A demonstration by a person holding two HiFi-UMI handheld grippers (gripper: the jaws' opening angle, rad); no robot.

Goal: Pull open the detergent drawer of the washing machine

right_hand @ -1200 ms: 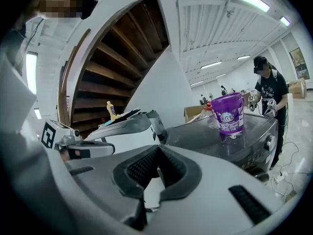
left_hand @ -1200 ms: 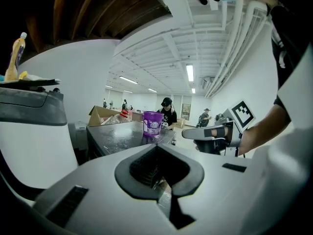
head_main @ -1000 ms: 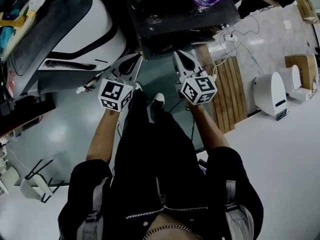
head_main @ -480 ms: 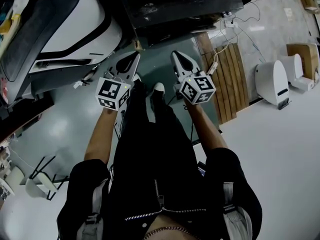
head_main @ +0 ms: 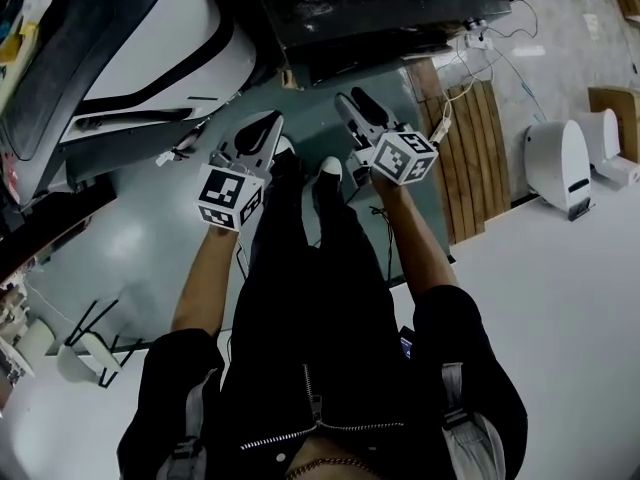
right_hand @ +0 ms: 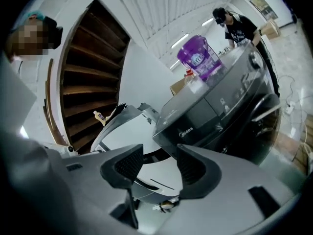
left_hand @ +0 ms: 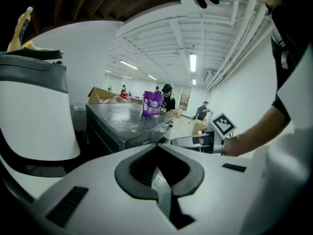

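Right gripper (head_main: 356, 100), jaws opening on nothing, is shown in the head view nearer the washing machine (head_main: 380, 13) ahead than the left gripper (head_main: 268, 124). In the left gripper view, empty jaws are seen together. In the right gripper view, the detergent drawer (right_hand: 190, 112) is judged above and right of the jaws.

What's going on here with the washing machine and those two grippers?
A person stands facing the dark washing machine, a gripper in each hand, both short of it. The left gripper has its jaws together, empty; the right gripper is opening its jaws, nothing between them. Neither touches the machine.
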